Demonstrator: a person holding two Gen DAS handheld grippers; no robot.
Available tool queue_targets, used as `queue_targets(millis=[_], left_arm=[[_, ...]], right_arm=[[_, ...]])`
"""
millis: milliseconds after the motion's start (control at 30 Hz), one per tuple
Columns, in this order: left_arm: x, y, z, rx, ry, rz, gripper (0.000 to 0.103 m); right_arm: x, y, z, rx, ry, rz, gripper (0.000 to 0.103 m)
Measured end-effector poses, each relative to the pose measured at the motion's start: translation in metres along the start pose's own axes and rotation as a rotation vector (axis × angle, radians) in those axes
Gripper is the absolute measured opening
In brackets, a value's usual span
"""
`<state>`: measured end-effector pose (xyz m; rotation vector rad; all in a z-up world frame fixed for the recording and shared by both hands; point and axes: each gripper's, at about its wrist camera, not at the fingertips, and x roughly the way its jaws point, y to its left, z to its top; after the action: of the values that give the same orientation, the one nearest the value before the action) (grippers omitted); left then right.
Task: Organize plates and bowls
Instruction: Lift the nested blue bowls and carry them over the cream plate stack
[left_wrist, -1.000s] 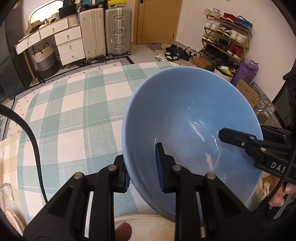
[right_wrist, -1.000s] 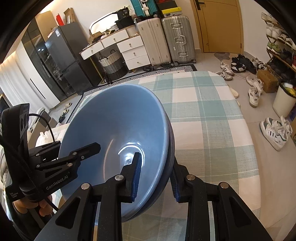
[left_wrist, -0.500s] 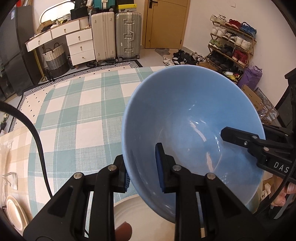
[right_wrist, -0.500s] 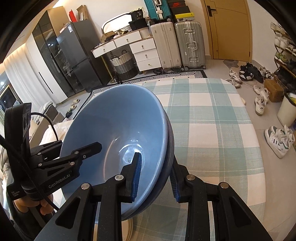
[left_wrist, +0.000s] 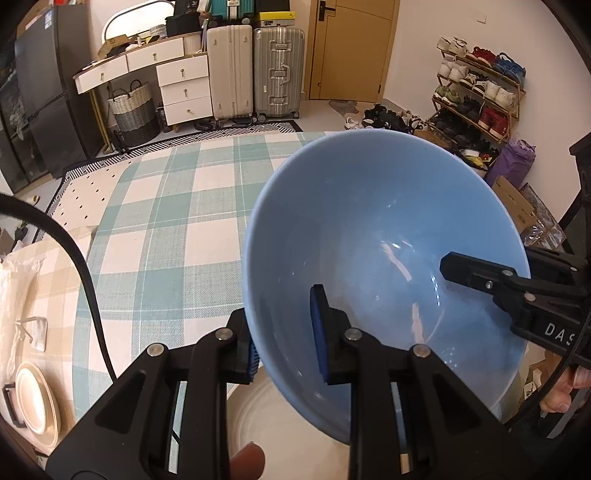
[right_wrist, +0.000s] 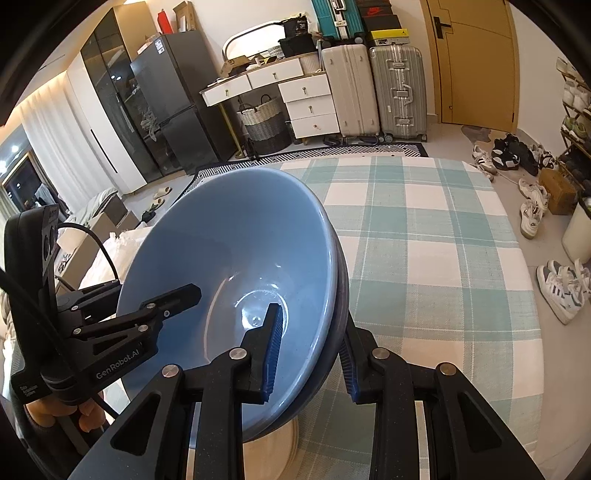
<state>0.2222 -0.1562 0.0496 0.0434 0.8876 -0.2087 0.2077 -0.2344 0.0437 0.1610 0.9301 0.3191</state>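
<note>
Above table: blue bowls, tilted.
Left gripper: clamped on rim, 6 o'clock.
Right gripper: clamped on both nested rims.

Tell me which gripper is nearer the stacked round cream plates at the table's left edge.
Left. The left gripper clamps the blue bowl on the cream plates' side; the right gripper clamps its opposite rim, farther off.
</note>
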Motion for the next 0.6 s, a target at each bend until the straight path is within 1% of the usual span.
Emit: queue_targets(millis=[200,600], left_arm=[[-0.016,0.011,-0.017,-0.026,-0.005,0.023,0.02],[-0.042,0.029,-0.055,-0.079,-0.018,0.036,0.02]], right_arm=[[0.001,0.015,-0.006,-0.026,0.008,0.019,0.03],[0.001,0.041,-0.028,-0.063,0.026,0.038,0.03]])
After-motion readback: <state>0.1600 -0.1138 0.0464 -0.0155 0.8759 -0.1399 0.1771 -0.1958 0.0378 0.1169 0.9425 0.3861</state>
